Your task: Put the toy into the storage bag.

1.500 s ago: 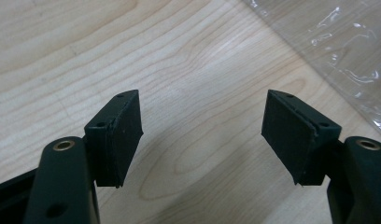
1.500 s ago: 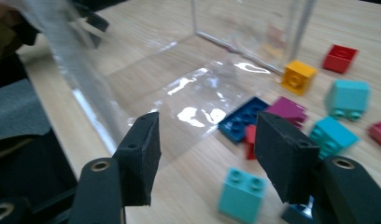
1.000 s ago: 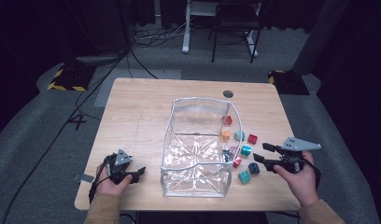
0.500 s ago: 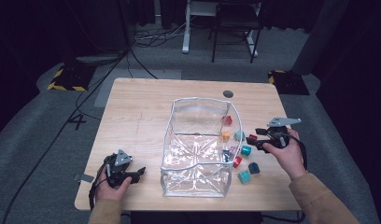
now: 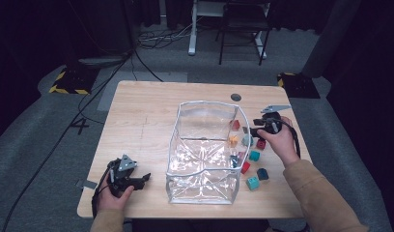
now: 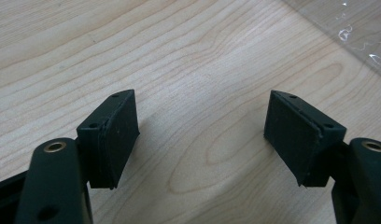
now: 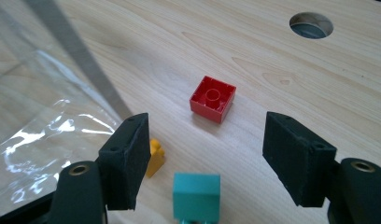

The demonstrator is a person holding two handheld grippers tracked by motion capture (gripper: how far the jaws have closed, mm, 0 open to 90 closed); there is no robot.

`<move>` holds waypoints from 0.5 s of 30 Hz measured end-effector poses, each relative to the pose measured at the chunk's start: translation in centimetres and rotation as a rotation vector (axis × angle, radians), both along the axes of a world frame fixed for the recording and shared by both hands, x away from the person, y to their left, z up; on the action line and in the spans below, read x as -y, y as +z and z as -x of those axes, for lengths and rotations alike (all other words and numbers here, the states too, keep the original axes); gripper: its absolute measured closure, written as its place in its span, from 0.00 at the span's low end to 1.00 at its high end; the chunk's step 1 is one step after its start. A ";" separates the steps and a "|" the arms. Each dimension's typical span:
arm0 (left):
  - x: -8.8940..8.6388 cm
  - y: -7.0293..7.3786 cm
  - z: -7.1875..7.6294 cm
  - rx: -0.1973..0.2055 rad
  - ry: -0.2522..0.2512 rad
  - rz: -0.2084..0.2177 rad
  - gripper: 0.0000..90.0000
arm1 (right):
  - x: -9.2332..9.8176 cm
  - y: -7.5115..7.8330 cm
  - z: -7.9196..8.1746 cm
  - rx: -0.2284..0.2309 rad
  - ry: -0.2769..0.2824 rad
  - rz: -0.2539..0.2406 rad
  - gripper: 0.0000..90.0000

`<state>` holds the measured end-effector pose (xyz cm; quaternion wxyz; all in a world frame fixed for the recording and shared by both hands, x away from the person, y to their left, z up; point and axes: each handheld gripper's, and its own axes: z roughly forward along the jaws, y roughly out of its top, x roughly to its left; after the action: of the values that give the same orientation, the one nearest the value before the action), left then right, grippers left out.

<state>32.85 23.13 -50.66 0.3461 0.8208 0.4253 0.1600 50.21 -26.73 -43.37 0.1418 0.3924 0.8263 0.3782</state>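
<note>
Now my right gripper point(image 7: 205, 161) hangs low over the table's point(image 5: 147, 116) far right side with its jaws spread and nothing between the pads; they have just been opening wider. Directly between them at the bottom of the right gripper view sits a teal block point(image 7: 196, 195), closest to the tool, and a little farther along the same line lies the red brick point(image 7: 213, 98), which I take as the target. It rests upside down on the wood, hollow underside and centre tube facing up. It looks nearly square, so I see no real long axis to line up with; its sides sit slightly skewed to the pads, and a small wrist turn should square them. A yellow block point(image 7: 154, 157) peeks out behind the left pad, just beside the wall of the clear plastic bin point(image 7: 53, 116). Beyond the brick is the table's round cable hole point(image 7: 311, 24). From the high view, the right gripper point(image 5: 253, 130) is at the bin's point(image 5: 204, 145) right wall, among the scattered blocks, so this hand is by far the nearer to the brick point(image 5: 236, 124). My left gripper point(image 5: 139, 180) rests well apart at the near left corner, its jaws also released over bare wood, with the bin between it and the blocks.
</note>
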 end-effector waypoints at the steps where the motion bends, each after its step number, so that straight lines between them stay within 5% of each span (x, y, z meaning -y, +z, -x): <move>1: 0.0 0.0 0.0 0.000 -0.001 0.000 0.29 | -0.3 -0.2 -0.4 -0.004 -0.001 0.007 0.36; 15: 0.0 0.0 -0.1 0.001 -0.001 0.003 0.29 | -3.4 -3.1 -4.1 -0.047 -0.054 0.039 0.36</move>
<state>32.95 23.11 -50.67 0.3475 0.8203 0.4252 0.1595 54.26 -23.30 -46.48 0.1402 0.4207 0.8256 0.3489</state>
